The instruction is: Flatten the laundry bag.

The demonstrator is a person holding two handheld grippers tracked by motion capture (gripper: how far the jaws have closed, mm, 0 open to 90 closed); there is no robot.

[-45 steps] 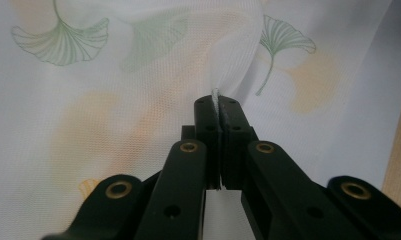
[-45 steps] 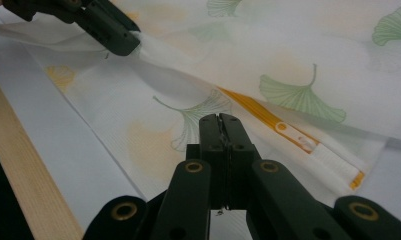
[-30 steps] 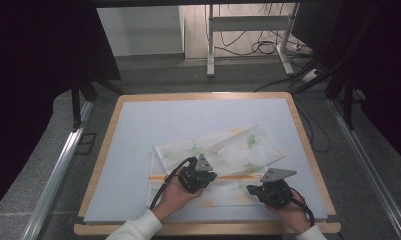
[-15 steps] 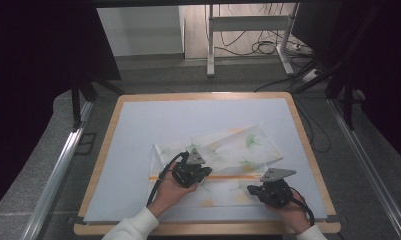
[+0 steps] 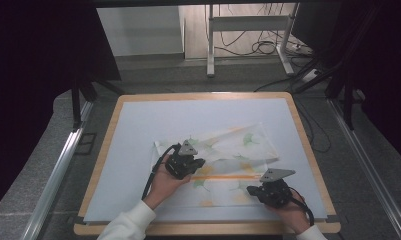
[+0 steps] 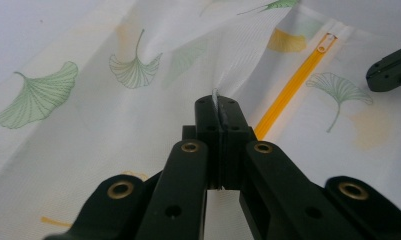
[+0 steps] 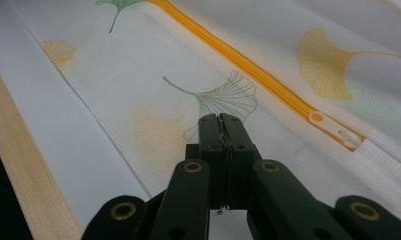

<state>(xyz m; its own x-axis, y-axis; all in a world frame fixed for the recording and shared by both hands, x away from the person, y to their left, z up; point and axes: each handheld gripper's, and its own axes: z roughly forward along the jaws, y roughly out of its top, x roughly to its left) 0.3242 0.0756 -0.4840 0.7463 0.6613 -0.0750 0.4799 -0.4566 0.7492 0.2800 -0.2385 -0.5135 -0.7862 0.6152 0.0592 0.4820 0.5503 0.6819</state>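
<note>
Our left gripper (image 6: 219, 107) is clamped on a pinch of the mesh bag (image 5: 223, 165): in the left gripper view a thin ridge of white fabric stands up between the closed jaws. Compared w/ the earlier high-view pictures, that hand has carried its pinch up and away from us, toward the middle of the bag, so the near-left part of the bag has lifted and started to fold over. We read this as a fold in progress, approx. halfway, w/ the left side doing the travelling.

Our right gripper (image 7: 221, 122) is closed too, and a sliver of mesh shows between the tips in the right gripper view; it probably nips the fabric, though the sliver is too thin to be sure. It sits where it was in the earlier pictures, at the bag's near-right edge, acting as an anchor.

Outward from the tongs: the bag is white mesh printed w/ green and yellow ginkgo leaves, lying just ahead of and under both grippers. Its orange zipper (image 5: 228, 177) runs between the two hands; the zipper pull (image 7: 333, 127) lies just right of the right tips. The bag rests on the white mat (image 5: 138, 130) inside the wooden table edge (image 5: 104, 155), near the front-centre.
</note>
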